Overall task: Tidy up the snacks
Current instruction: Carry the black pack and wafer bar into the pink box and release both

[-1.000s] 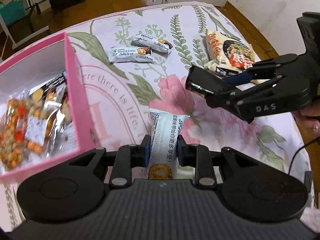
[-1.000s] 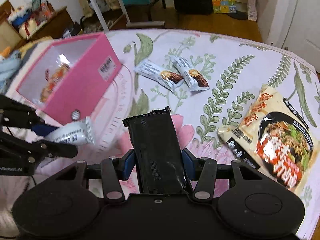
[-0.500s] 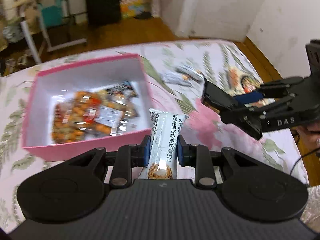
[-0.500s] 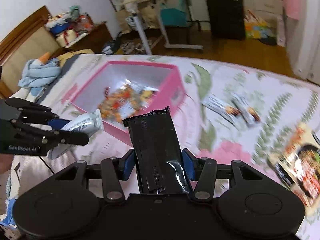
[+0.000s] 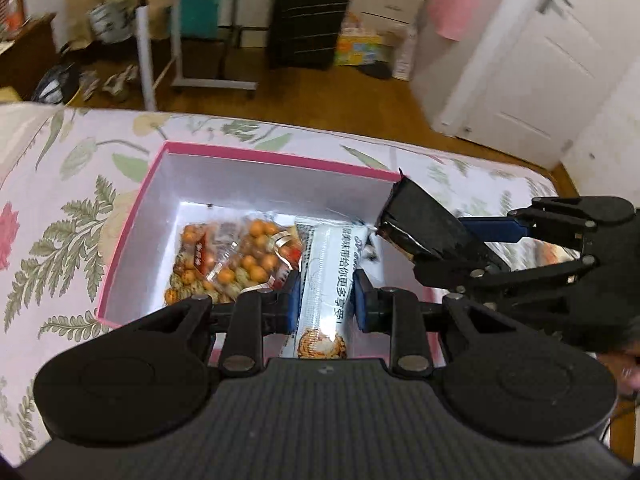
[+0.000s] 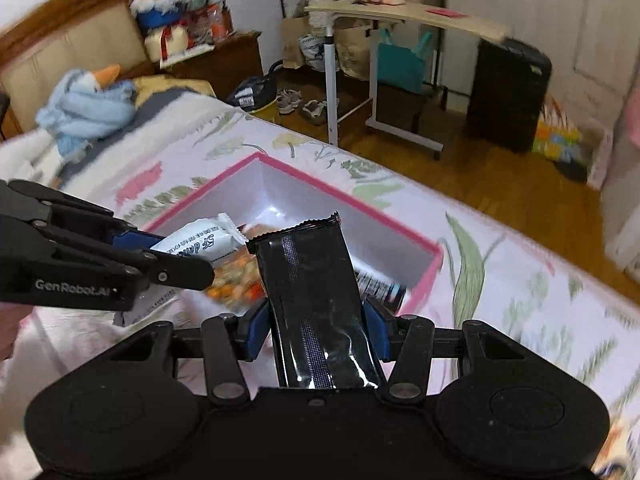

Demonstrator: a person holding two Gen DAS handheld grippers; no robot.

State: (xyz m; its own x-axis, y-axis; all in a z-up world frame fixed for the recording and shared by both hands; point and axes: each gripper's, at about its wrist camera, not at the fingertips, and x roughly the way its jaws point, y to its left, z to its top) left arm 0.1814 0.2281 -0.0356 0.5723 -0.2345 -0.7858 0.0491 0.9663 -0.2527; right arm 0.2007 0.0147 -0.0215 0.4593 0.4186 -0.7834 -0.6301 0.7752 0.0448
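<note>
A pink box (image 5: 132, 216) with a white inside lies on the flowered bedspread and holds several snack bags (image 5: 228, 260). My left gripper (image 5: 325, 300) is shut on a white snack bar (image 5: 326, 280) held over the box's near side. My right gripper (image 6: 316, 320) is shut on a black snack packet (image 6: 312, 292) held over the box (image 6: 348, 204). In the left wrist view the right gripper (image 5: 472, 256) holds the black packet (image 5: 420, 220) at the box's right rim. In the right wrist view the left gripper (image 6: 160, 268) holds the white bar (image 6: 200, 240) over the box's left part.
The bedspread (image 5: 52, 184) surrounds the box. Beyond the bed edge are a wooden floor (image 5: 320, 96), a rolling side table (image 6: 400, 20), a black case (image 5: 308, 20) and a white door (image 5: 536, 56). A blue soft toy (image 6: 88, 108) lies at the bed's head.
Both grippers have swung left from the loose snacks to over the pink box, carrying their packets. The box now sits straight ahead in both views. Both grips are unchanged.
</note>
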